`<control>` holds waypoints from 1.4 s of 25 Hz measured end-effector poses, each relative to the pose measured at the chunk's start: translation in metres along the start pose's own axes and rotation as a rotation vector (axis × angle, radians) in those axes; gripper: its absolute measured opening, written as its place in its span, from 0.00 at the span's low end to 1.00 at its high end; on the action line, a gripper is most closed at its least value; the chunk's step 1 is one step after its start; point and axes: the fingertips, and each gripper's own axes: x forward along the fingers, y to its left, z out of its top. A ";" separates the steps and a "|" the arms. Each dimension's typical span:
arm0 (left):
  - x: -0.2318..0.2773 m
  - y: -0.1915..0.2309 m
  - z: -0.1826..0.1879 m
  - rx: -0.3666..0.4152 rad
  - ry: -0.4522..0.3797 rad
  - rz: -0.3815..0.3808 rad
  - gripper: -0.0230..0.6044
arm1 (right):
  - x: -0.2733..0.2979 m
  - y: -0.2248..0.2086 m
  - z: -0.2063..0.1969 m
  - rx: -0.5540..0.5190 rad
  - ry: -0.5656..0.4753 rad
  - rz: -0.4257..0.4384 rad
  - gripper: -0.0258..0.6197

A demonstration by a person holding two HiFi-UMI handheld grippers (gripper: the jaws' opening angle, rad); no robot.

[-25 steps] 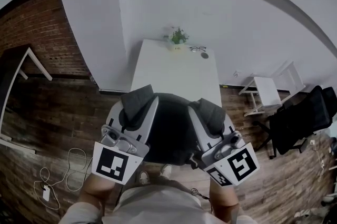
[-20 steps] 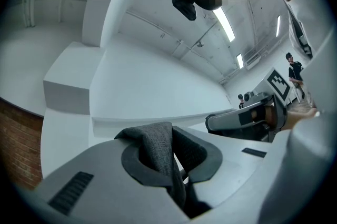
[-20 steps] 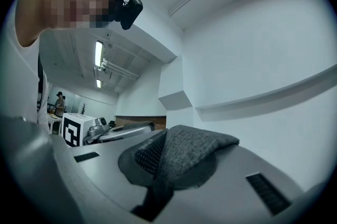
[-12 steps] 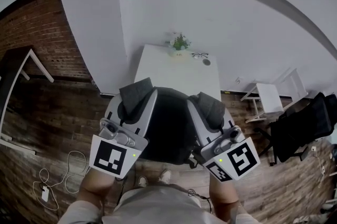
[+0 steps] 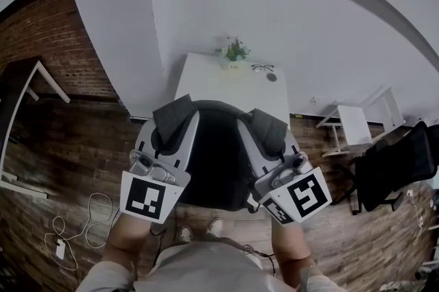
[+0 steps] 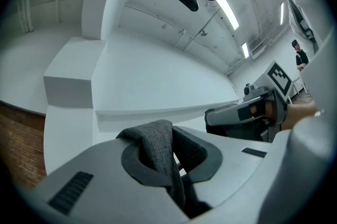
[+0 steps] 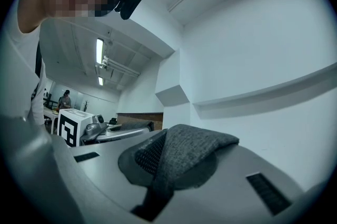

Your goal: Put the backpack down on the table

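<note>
Left gripper (image 5: 174, 118), right gripper (image 5: 266, 127) each clamp straps (image 6: 156, 148); backpack (image 5: 218, 155) points lengthwise toward table (image 5: 230, 83)

1. No word, number, brand or sign can be read anywhere in the room.
2. The closest thing to a label is a square marker (image 5: 146, 200), black blocks on white, on the cube of the left gripper (image 5: 177, 120). It is a pattern only, with no letters or digits.
3. A second marker (image 5: 305, 195) of the same kind, with a different block pattern, faces up from the cube of the right gripper (image 5: 264, 127).
4. Each gripper view catches the other gripper's cube at its edge. There, too, only block patterns show.
</note>
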 end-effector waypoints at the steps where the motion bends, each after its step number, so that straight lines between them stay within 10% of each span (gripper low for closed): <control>1: 0.003 0.001 -0.004 -0.002 0.005 0.002 0.11 | 0.003 -0.003 -0.003 -0.003 0.007 0.001 0.11; 35: 0.062 0.021 -0.149 -0.079 0.232 -0.013 0.11 | 0.051 -0.073 -0.144 0.055 0.289 -0.104 0.12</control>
